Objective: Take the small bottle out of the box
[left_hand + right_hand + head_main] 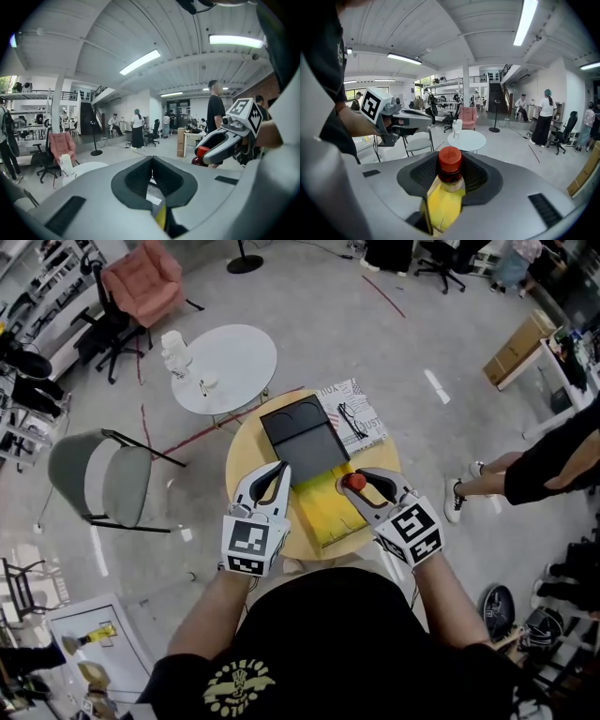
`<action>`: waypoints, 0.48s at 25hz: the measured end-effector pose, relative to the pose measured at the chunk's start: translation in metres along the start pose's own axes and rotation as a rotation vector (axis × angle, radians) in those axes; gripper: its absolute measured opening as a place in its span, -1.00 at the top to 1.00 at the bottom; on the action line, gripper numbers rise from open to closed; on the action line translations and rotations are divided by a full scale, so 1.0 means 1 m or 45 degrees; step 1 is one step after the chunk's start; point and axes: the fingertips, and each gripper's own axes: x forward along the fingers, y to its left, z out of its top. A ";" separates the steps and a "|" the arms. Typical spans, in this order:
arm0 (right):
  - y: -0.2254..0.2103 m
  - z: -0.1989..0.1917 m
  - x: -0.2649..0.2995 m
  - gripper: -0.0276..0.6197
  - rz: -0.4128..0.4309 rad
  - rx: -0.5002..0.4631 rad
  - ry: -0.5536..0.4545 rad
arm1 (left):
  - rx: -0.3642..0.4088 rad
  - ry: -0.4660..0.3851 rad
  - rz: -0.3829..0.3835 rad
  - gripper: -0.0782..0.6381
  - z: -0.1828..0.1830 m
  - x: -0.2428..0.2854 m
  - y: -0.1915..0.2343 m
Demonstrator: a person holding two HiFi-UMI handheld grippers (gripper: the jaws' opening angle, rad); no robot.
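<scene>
Close by, on the round wooden bench (246,457), an open magazine (361,401) lies just beside the box (323,512) on its right, with a pair of glasses (351,418) resting on the pages. The box's dark lid (300,432) is folded back flat, away from the person, leaving the yellow inside open to view. Beyond the bench stands a white round table (234,367) carrying a white jug (174,352); a grey chair (101,479) sits to the left and a pink armchair (141,282) farther off. A bystander's leg (511,470) reaches in from the right. Nothing lies across the box opening except the two grippers themselves.

The left gripper (151,161) hovers at the box's left edge with its jaws brought together and nothing between them. The right gripper (367,491) is over the box's right edge, its jaws clamped on the small bottle (450,164).

The bottle stands upright in that grip, the jaws pressing its sides just below the cap. It has a red screw cap (353,482), a clear neck with dark contents showing there, and a body that looks yellow lower down against the box lining. Whether its base has cleared the box cannot be told.
</scene>
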 end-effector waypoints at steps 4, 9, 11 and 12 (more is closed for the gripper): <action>0.005 0.019 -0.008 0.43 0.022 -0.040 -0.012 | 0.001 -0.005 -0.014 0.74 0.008 -0.005 -0.005; 0.011 0.038 -0.018 0.43 0.068 -0.062 -0.022 | -0.004 -0.029 -0.020 0.74 0.020 -0.008 -0.008; 0.012 0.049 -0.023 0.43 0.062 -0.064 -0.046 | 0.003 -0.041 -0.020 0.74 0.025 -0.010 -0.008; 0.012 0.054 -0.025 0.43 0.056 -0.063 -0.058 | 0.006 -0.046 -0.018 0.74 0.028 -0.011 -0.008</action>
